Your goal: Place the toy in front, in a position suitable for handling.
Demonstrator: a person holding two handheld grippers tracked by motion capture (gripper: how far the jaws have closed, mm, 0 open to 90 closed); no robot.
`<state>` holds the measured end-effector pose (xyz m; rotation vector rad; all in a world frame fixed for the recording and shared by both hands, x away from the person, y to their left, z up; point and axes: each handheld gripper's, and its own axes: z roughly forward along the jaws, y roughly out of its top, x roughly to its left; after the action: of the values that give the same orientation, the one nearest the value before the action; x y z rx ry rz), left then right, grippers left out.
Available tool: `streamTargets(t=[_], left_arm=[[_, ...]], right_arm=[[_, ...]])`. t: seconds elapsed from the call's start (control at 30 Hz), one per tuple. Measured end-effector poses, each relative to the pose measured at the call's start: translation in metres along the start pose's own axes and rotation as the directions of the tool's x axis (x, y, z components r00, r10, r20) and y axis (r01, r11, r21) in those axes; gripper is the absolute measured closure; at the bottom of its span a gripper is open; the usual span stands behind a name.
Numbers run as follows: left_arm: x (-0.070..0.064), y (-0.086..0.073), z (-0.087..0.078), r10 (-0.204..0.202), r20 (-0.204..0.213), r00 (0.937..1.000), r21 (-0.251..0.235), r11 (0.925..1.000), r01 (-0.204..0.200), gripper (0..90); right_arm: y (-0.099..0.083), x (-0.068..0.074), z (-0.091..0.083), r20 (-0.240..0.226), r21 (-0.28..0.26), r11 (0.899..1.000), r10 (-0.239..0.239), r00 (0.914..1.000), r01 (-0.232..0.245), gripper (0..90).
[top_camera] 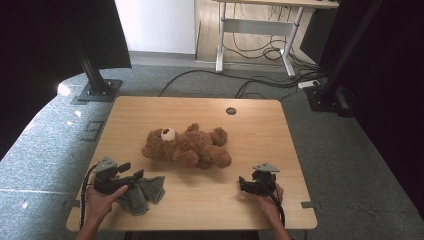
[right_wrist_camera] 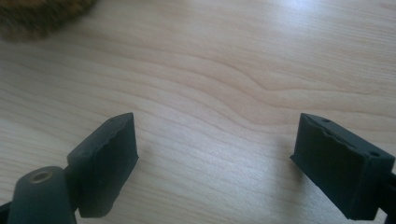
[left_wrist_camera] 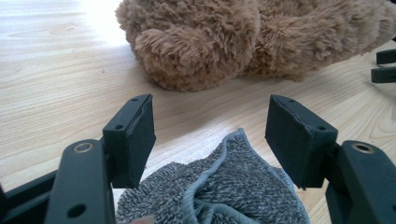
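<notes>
While the left gripper (left_wrist_camera: 210, 126) is spread over a grey towel (left_wrist_camera: 219, 186), the right gripper (right_wrist_camera: 217, 158) is held agape near the teddy bear (top_camera: 187, 146).

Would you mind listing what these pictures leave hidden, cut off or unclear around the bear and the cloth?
- Bear: in the left gripper view the top edge cuts off its head; in the right gripper view just a blurred brown corner shows.
- Cloth: in the high view the left gripper and hand cover part of it; the left gripper view's bottom edge crops it.
- Bear's far side: hidden by its own body in the high view.
</notes>
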<state>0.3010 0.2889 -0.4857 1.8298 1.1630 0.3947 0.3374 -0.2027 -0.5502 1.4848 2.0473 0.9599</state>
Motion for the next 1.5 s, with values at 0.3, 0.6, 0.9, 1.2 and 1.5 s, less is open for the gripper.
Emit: streamTargets(t=[0.3,0.6,0.9,1.2,1.5], left_arm=[[0.001,0.007,-0.001,-0.006,-0.005,1.0,-0.015,0.9999,0.006,29.6],[0.008,0.034,0.026,0.002,0.0,1.0,-0.002,1.0,-0.002,26.4],[0.021,0.044,0.045,-0.013,-0.009,0.9999,0.007,0.9999,0.013,25.9],[0.024,0.053,0.062,-0.009,0.017,0.9998,0.018,0.9998,0.009,23.5],[0.028,0.057,0.082,-0.032,0.056,0.9979,0.065,0.9975,0.028,25.7]], right_arm=[[0.01,0.007,-0.012,-0.078,-0.103,0.994,0.016,0.9968,-0.024,15.8],[0.05,0.019,-0.004,-0.173,-0.188,0.982,-0.007,0.9849,-0.026,16.0],[0.056,0.019,-0.029,-0.244,-0.207,0.978,-0.034,0.9692,-0.018,17.1],[0.068,0.041,-0.014,-0.322,-0.215,0.976,-0.059,0.9448,-0.012,15.9],[0.08,0.06,0.02,-0.269,-0.161,0.986,-0.08,0.9598,0.037,45.8]])
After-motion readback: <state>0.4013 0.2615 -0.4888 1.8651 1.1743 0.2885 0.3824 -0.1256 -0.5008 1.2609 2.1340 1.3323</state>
